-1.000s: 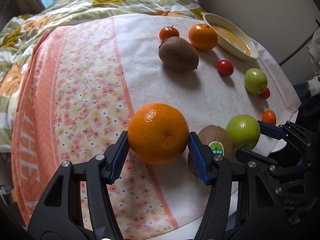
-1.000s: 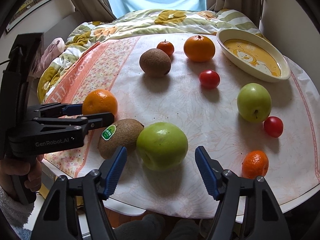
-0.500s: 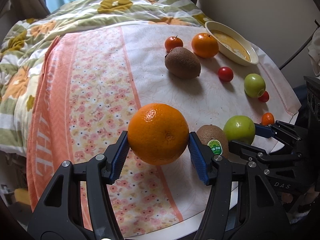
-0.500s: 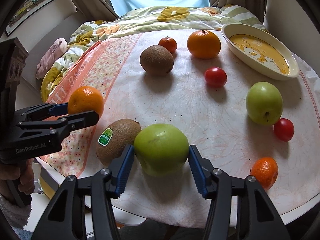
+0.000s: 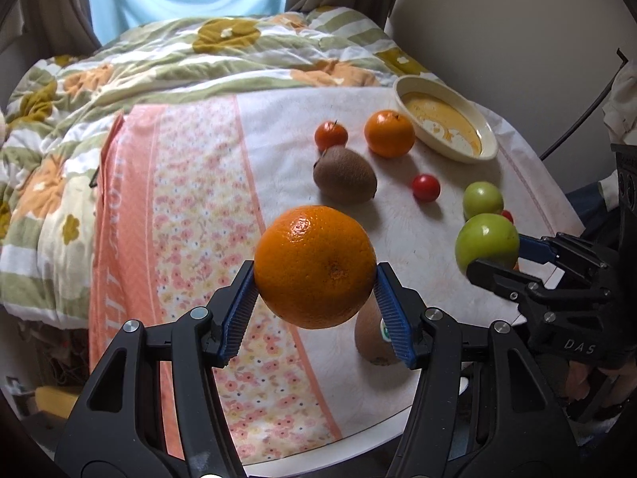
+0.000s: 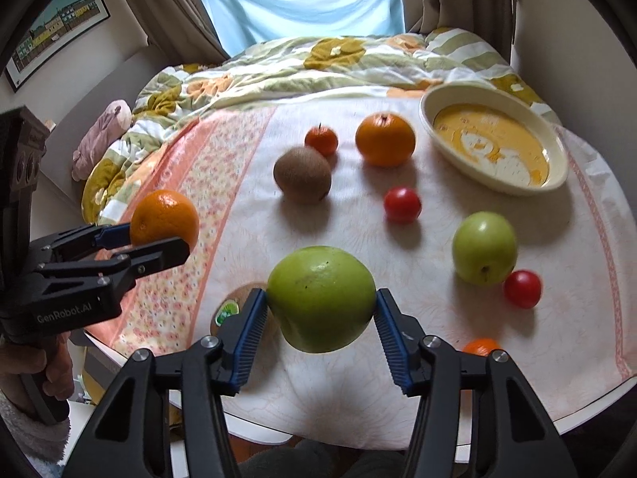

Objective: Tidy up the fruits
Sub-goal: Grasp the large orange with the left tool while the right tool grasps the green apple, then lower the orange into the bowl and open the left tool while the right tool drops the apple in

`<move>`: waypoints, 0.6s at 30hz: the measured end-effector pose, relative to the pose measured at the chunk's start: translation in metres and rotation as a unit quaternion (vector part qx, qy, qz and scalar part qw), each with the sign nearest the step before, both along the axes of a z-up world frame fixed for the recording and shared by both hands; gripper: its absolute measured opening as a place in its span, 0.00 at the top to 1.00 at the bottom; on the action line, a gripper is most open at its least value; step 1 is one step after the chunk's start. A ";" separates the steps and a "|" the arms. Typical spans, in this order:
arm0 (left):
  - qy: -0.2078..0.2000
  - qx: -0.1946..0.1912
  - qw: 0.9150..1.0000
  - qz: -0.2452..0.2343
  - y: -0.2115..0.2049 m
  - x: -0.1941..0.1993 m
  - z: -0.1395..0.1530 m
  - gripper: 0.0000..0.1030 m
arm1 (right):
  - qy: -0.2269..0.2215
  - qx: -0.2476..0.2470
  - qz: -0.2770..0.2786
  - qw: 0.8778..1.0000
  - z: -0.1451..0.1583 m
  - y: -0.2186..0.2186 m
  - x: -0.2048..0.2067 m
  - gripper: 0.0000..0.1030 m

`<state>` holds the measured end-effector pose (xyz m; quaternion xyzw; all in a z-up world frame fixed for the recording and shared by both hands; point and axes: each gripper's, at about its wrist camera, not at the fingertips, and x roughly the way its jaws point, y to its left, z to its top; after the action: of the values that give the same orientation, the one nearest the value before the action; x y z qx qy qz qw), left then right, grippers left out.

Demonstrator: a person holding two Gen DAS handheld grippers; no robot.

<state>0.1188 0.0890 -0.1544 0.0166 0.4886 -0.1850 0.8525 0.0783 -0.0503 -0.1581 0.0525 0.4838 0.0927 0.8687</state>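
- Surface: round table [image 6: 589, 406] under a white cloth [image 6: 398, 247] with a peach floral band [image 5: 191, 215]; a floral quilt [image 5: 167, 55] lies beyond it, with curtains and a pale blue window drape at the back.
- Left gripper [image 5: 314, 302]: blue pads pinching a large orange [image 5: 314, 265], held clear above the cloth.
- Right gripper [image 6: 320, 314]: pads pressed on a large green apple [image 6: 320, 298], lifted off the table.
- Still on the cloth: stickered kiwi [image 6: 235, 306] under the held fruit; second kiwi [image 6: 302, 175]; second orange [image 6: 385, 139]; small tangerine [image 6: 321, 140]; two cherry tomatoes [image 6: 402, 204] [image 6: 522, 288]; second green apple [image 6: 485, 253]; near-edge tangerine [image 6: 479, 345].
- Cream oval dish [image 6: 557, 147] with yellow bear print, far right, holding no fruit.
- Right wrist view only: framed picture [image 6: 55, 28] on the left wall, pink plush toy [image 6: 103, 135], the person's hand [image 6: 28, 366] and fleecy sleeve on the left handle.
- Left wrist view only: dark cable [image 5: 577, 119] against the right wall.
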 end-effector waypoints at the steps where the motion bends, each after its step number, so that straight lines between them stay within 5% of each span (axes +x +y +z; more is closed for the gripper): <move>1: -0.006 0.001 1.000 0.001 -0.002 0.002 0.006 0.39 | -0.004 0.001 -0.002 1.000 0.005 -0.003 0.001 0.50; 18: -0.073 -0.019 0.996 0.037 -0.089 0.061 0.084 0.39 | -0.065 -0.003 0.017 0.998 0.083 -0.101 0.061 0.50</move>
<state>0.1800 0.0000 -0.0708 -0.0046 0.4213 -0.1605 0.8926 0.1389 -0.1508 -0.0755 0.0353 0.4278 0.1086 0.8966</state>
